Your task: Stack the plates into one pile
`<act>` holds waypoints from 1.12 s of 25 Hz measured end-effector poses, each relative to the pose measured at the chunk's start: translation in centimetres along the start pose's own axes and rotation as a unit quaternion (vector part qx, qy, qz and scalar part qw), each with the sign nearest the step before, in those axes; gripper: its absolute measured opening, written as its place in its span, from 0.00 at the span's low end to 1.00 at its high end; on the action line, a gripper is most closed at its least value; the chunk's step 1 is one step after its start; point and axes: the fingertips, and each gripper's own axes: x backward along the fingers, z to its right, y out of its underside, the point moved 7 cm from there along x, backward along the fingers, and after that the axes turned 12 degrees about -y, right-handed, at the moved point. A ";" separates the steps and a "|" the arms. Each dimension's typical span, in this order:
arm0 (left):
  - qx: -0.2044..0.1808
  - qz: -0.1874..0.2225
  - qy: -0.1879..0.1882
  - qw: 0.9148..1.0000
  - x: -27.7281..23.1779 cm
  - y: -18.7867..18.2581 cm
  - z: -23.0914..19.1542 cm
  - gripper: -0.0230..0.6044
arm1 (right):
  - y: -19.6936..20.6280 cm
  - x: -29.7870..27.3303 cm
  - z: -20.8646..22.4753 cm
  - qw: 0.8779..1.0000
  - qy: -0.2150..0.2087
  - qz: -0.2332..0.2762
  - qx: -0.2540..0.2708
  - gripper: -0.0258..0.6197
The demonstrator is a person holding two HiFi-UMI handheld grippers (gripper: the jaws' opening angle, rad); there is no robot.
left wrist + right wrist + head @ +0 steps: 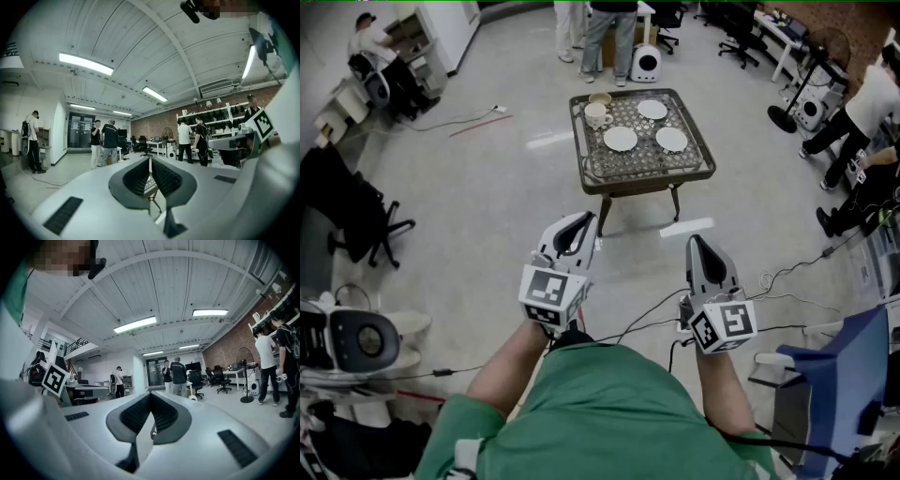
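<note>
While both grippers are held level in front of the person, well short of the table (647,180), no plate is in hand; the left gripper (579,221) has its jaws pressed together with nothing between them, and the right gripper (695,244) is likewise closed and empty; each gripper view shows only the room beyond the meeting pads. Three white plates lie flat and apart on the tabletop: the far plate (652,110) towards the back right, the near left plate (621,139) and the near right plate (671,140) side by side in front of it; none overlaps another, so no pile exists yet. A mug (596,115) and a small bowl (600,97) stand at the back left corner, clear of the plates. The step in hand appears to be the approach, before any first pick-up; the next move probably calls for closing the gap to the table, spreading one pair of jaws, and taking a plate by its rim so that it can be lifted and laid squarely on a neighbour.
</note>
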 end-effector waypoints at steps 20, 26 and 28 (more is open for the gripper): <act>0.005 -0.021 0.000 1.000 -4.0 1.6 -3.0 0.09 | 1.4 -3.6 2.3 1.000 0.016 -0.022 0.006 0.08; 0.034 -0.027 0.015 0.999 -11.9 3.6 -6.7 0.09 | 2.9 -9.3 6.6 0.997 0.050 -0.052 0.000 0.08; 0.038 -0.034 0.017 0.999 -14.7 4.2 -8.3 0.09 | 3.2 -11.7 8.1 0.996 0.059 -0.064 0.000 0.08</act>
